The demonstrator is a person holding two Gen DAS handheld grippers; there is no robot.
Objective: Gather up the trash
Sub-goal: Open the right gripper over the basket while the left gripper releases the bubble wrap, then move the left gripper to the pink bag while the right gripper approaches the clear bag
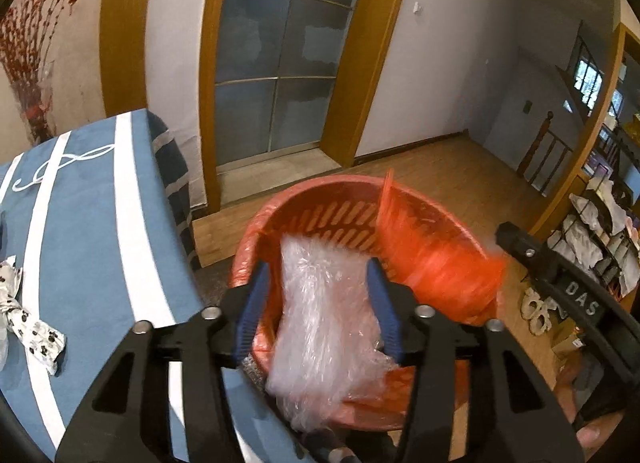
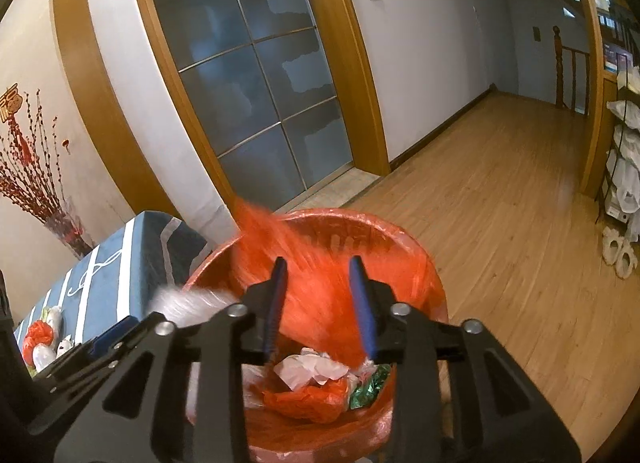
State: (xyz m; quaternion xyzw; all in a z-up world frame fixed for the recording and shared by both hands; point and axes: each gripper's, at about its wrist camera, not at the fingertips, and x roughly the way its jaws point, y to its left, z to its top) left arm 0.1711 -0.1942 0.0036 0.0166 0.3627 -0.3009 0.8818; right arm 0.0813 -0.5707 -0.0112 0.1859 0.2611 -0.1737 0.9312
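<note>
1. In the left wrist view the left tool (image 1: 318,303) is seen with its blue fingers (image 1: 252,311) spread wide; a sheet of clear bubble wrap (image 1: 320,323) lies between them, and whether the pads press it cannot be told.
2. The bubble wrap hangs over the near rim of the red basket (image 1: 320,207) and reaches down into it – the basket is lined with a red plastic bag (image 1: 436,263), blurred at its 2 o'clock side.
3. At 9 o'clock from the basket the table (image 1: 92,223) is seen, covered in blue cloth with white stripes; a crumpled spotted wrapper (image 1: 28,323) lies on it near the left edge.
4. In the right wrist view the right tool (image 2: 320,303) is held above the basket with its fingers parted by a moderate gap – nothing is gripped between them.
5. Behind those fingers the red plastic bag is seen as a blurred streak rising toward 11 o'clock.
6. Inside the basket, at 6 o'clock from the right tool, crumpled white paper (image 2: 312,369), red plastic scraps (image 2: 312,399) and a green foil wrapper (image 2: 368,383) are seen.
7. More trash (image 2: 40,343) – red and white pieces – lies on the table at 9 o'clock.
</note>
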